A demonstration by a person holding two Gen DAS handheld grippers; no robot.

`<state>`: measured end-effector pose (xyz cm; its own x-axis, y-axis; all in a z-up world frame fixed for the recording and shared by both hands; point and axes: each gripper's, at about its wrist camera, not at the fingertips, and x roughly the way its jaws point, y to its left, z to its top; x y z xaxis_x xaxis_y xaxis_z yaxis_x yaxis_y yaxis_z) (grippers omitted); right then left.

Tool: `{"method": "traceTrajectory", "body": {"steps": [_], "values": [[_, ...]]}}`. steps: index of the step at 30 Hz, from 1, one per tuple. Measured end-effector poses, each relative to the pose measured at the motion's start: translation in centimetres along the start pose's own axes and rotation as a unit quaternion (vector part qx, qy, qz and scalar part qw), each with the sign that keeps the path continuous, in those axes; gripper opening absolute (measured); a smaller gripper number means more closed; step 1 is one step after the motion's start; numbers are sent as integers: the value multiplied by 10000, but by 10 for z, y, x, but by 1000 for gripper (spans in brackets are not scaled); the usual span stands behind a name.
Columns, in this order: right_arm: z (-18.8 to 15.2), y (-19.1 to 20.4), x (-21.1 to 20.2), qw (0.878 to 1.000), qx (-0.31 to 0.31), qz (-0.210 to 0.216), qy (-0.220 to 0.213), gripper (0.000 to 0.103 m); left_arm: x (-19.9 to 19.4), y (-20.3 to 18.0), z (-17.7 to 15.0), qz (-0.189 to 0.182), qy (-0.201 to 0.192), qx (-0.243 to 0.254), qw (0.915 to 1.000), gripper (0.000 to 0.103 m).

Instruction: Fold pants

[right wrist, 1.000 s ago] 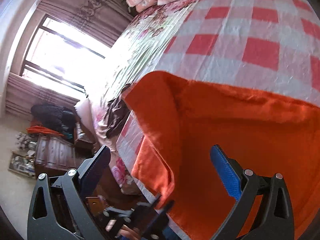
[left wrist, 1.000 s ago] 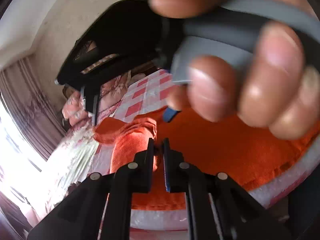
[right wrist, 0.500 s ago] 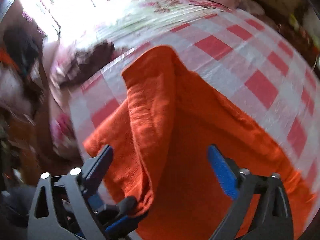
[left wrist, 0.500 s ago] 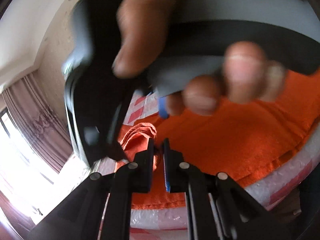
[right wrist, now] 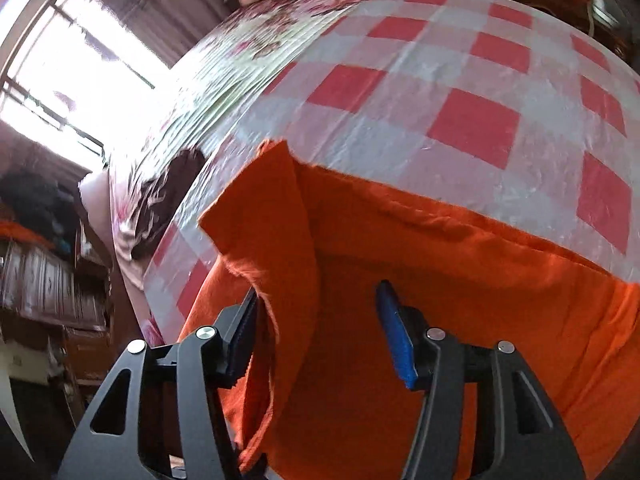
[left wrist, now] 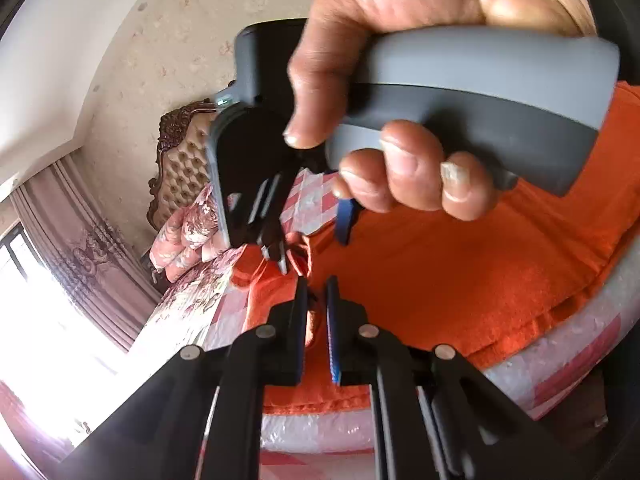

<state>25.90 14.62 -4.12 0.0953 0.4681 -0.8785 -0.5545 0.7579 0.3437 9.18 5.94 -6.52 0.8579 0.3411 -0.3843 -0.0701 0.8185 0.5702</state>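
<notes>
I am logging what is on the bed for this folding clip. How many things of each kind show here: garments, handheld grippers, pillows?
Orange pants: 1, on the checked cover.
Handheld grippers: 2, the left gripper shut on a fold of the pants, the right gripper closing around another fold.
Floral pillows: at least 1; the pile is too blurred to separate.
Total: 4 or more.

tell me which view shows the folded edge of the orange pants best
The right wrist view: the orange fabric pants show their folded edge running up from between the closing jaws. In the left wrist view, a hand and its grey handle hide much of it.
</notes>
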Motion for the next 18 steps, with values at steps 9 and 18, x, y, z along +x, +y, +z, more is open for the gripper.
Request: {"method": "traceTrajectory", "body": {"steps": [9,18], "values": [[-7,-7,2,9987,226,436,-114,25,-4,-12,1,-28,-80,115,9999,9],[-8,-22,2,9959,510,698,-250,7,-4,-3,-11,-479,51,-406,9980,27]]}}
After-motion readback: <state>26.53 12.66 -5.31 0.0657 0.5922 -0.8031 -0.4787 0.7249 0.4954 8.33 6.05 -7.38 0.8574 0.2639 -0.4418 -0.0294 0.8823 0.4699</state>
